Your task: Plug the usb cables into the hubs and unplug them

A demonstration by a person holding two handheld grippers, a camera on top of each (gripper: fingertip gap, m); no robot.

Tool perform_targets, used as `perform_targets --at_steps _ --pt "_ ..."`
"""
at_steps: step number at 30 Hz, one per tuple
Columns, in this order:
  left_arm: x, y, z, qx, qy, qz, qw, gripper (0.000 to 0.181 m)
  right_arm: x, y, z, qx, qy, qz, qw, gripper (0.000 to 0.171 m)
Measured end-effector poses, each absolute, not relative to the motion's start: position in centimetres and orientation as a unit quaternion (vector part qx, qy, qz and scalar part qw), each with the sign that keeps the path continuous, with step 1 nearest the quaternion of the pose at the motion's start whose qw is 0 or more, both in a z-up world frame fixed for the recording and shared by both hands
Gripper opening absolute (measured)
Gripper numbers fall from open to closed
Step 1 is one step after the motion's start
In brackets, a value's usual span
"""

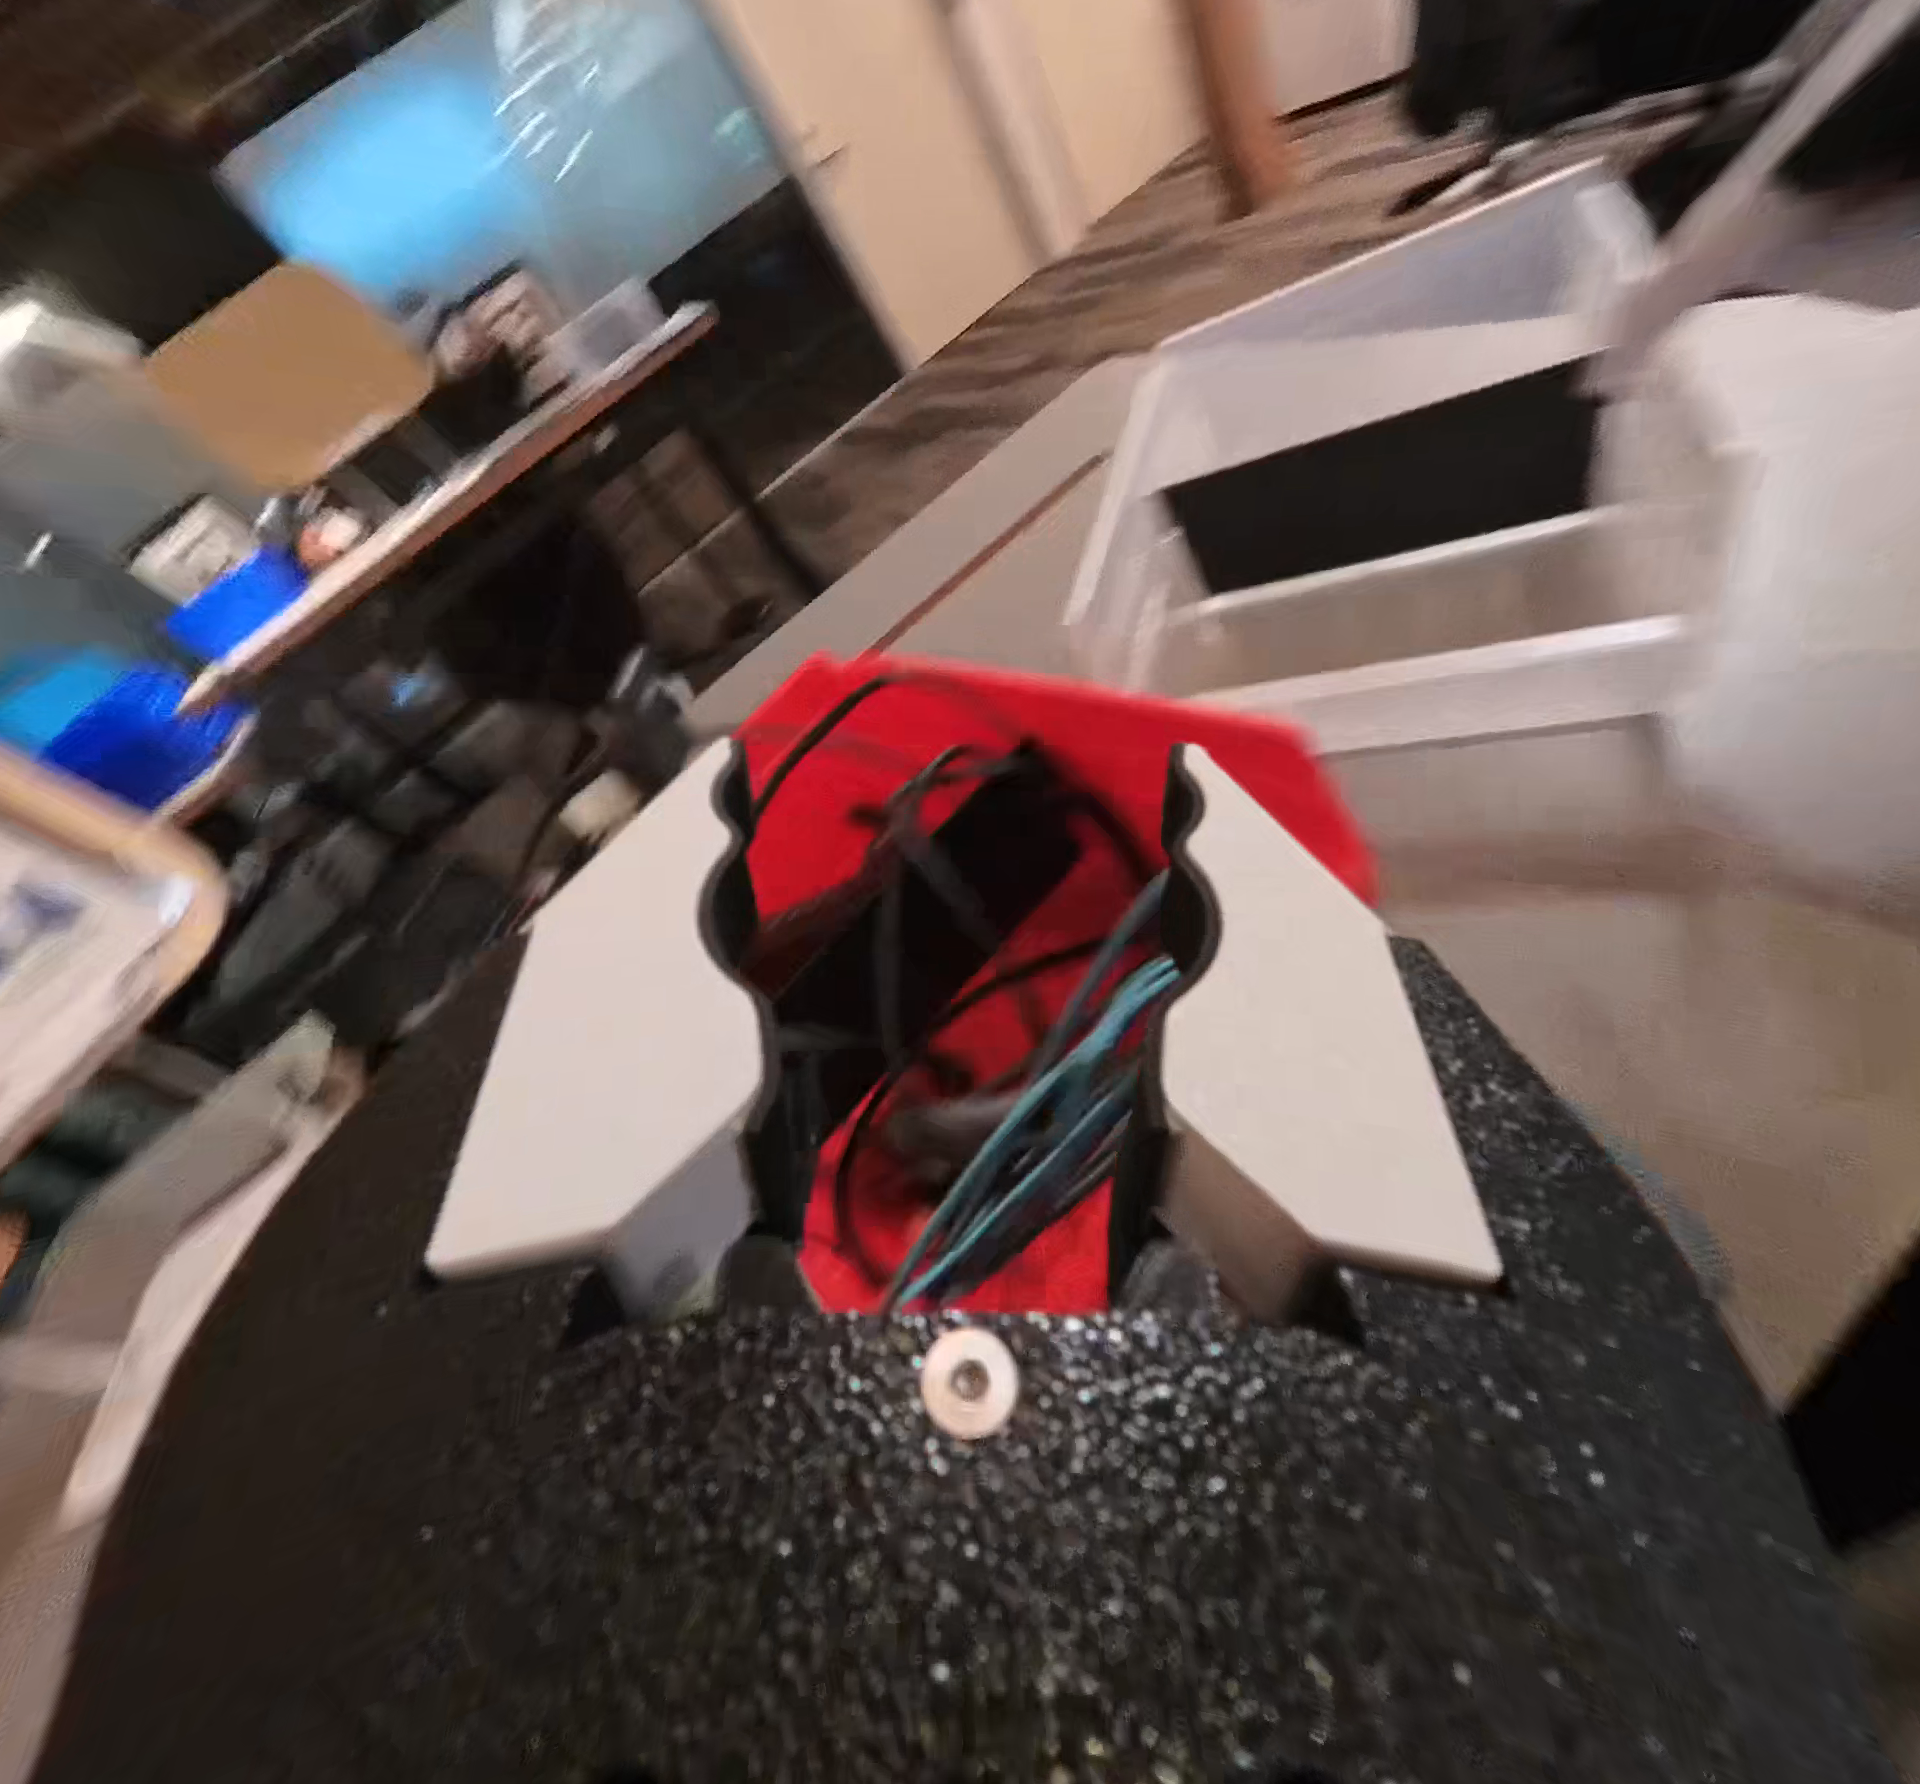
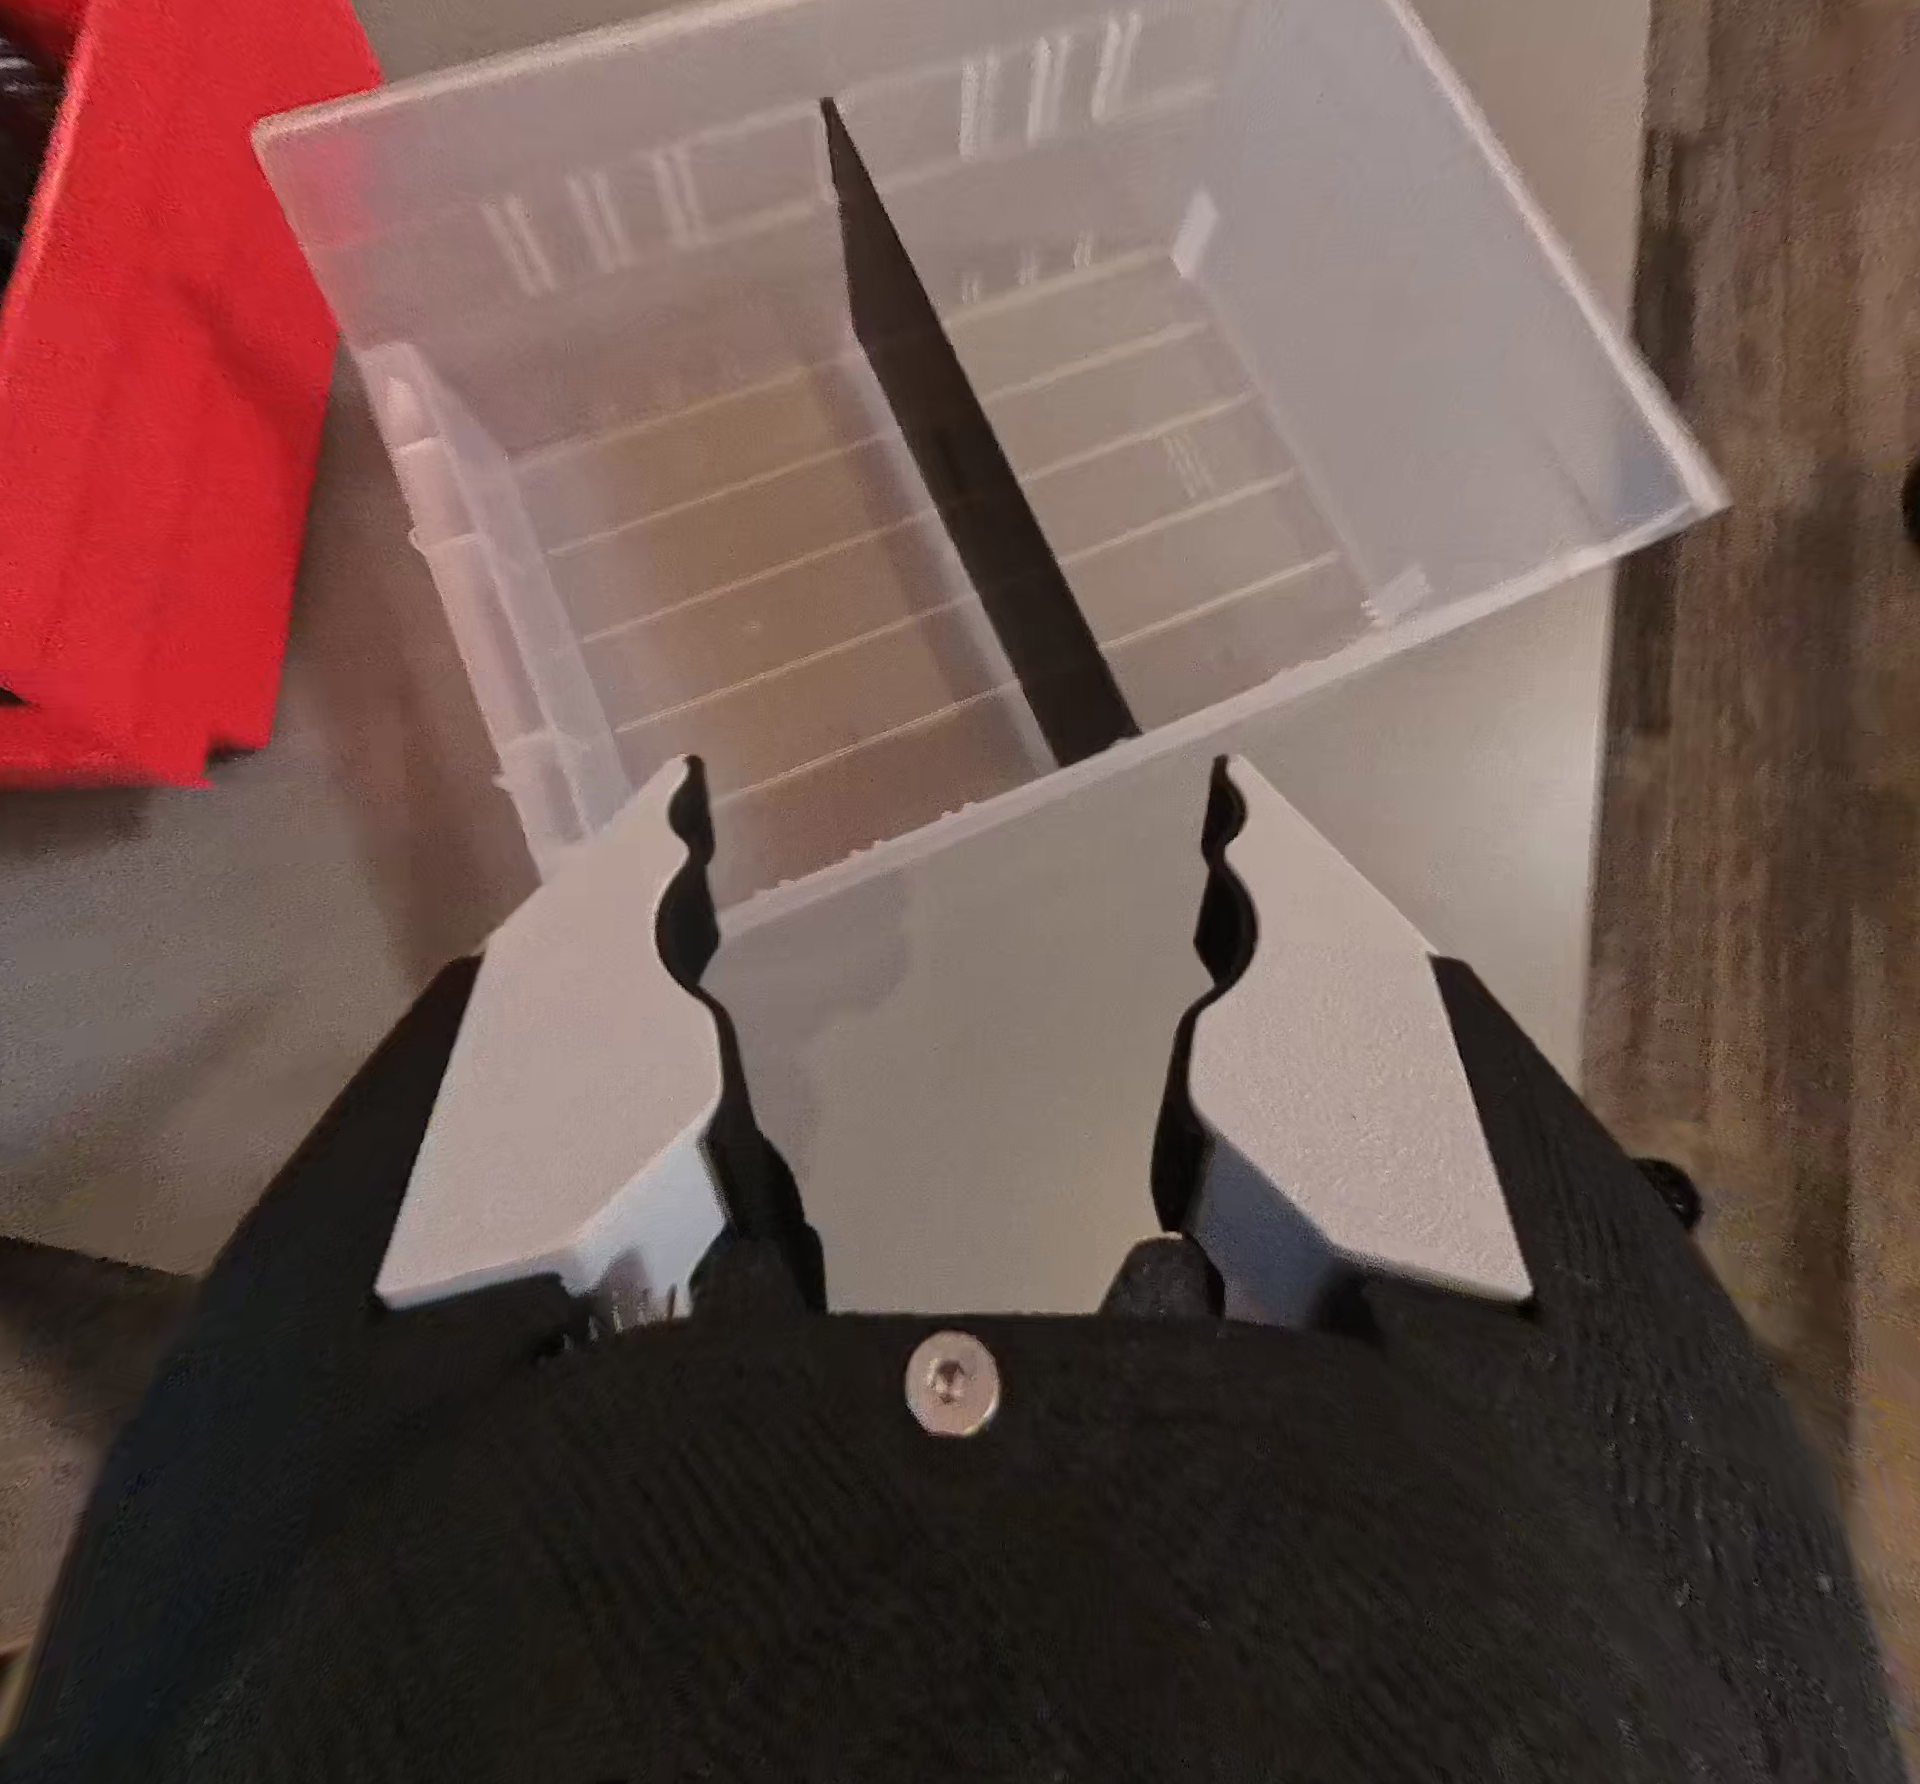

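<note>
The left wrist view is blurred by motion. My left gripper (image 1: 954,768) is open and hangs above a red bin (image 1: 1195,726). The bin holds a black box-shaped hub (image 1: 997,851), thin black cables and a bundle of teal cables (image 1: 1060,1111). Nothing sits between the fingers. My right gripper (image 2: 956,768) is open and empty above the near wall of a translucent bin (image 2: 1455,280). A black divider (image 2: 966,446) splits that bin into two empty halves. The red bin (image 2: 156,332) shows at the left edge of the right wrist view.
The translucent bin (image 1: 1351,384) stands right of the red bin on a pale table (image 2: 1455,747). A blurred white shape (image 1: 1787,591) is at the far right. The table's edge and wood-patterned floor (image 2: 1766,591) lie to the right. Desks and blue crates (image 1: 135,726) stand beyond.
</note>
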State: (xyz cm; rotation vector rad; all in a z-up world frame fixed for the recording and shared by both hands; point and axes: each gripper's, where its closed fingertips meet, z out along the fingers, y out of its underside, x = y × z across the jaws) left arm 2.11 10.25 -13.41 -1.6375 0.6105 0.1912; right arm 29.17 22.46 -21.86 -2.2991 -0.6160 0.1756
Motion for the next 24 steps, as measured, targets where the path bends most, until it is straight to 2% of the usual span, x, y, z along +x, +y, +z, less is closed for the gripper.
perform_targets --at_steps 3,6,9,12,24 --pt "-4.9 10.3 -15.6 -0.783 0.169 0.074 0.594 0.092 28.4 22.2 -23.1 -0.908 -0.240 0.061 0.338 0.109" --pt "-7.6 9.8 -19.3 -0.845 0.121 0.016 0.521 0.104 29.1 22.2 -24.5 -0.916 -0.255 0.008 0.309 0.116" --pt "-6.7 9.3 -22.3 -0.875 0.127 -0.074 0.462 0.102 29.7 22.4 -25.2 -0.920 -0.257 -0.012 0.294 0.119" --pt "-7.7 9.3 -24.7 -0.897 0.120 -0.056 0.421 0.099 29.3 23.1 -24.7 -0.912 -0.257 -0.004 0.319 0.112" --pt "-11.6 10.5 -25.6 -0.898 0.102 0.049 0.424 0.072 33.2 22.3 -25.7 -0.929 -0.233 0.014 0.286 0.101"
